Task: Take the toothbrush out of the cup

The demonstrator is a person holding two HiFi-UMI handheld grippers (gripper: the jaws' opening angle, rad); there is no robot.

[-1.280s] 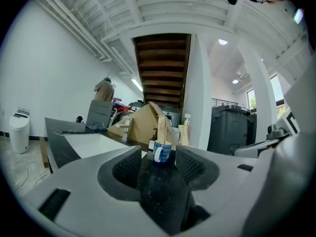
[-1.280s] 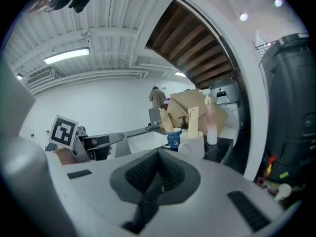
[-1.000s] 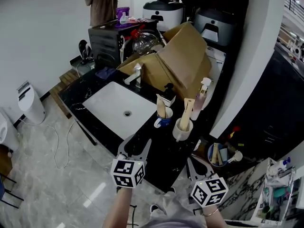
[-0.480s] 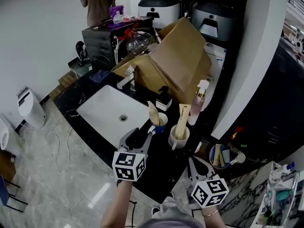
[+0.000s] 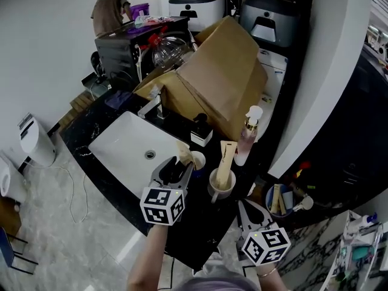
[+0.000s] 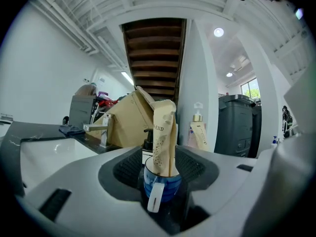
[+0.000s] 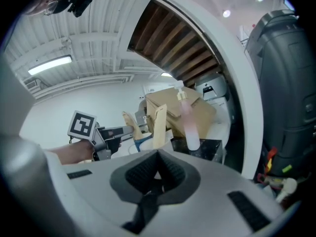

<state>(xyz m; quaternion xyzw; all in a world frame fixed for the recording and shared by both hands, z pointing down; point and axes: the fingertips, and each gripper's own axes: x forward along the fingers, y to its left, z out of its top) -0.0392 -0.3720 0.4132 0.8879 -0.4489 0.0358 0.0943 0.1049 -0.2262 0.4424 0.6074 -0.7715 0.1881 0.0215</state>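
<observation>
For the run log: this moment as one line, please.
left gripper: open, blue cup between jaws | right gripper: shut, empty | toothbrush: wrapped, in cup

Only the letters "END" read on the paper toothbrush sleeve [image 6: 164, 132] in the blue cup [image 6: 162, 185].

A black stone worktop [image 5: 91, 126] crosses the room at a slant. A white rectangular basin [image 5: 124, 141] is sunk into it, with a chrome tap [image 5: 150, 106] behind. A large cardboard box [image 5: 224, 71] lies tilted on its far end. Beyond it a person [image 5: 109, 11] stands at a dark cabinet [image 5: 118, 53], near one white lidded appliance [image 5: 195, 2] and one grey [image 5: 271, 18]. The floor [image 5: 60, 229] is pale, marble-patterned and glossy, with a thin cable [image 5: 71, 190] trailing across it. A white bin [image 5: 33, 139] stands by the plain white wall [image 5: 42, 41]. A broad white column [image 5: 327, 71] rises at the right. Overhead are brown wooden slats [image 6: 155, 53], a lit recessed lamp [image 6: 218, 32] and a daylit window [image 6: 251, 89].
</observation>
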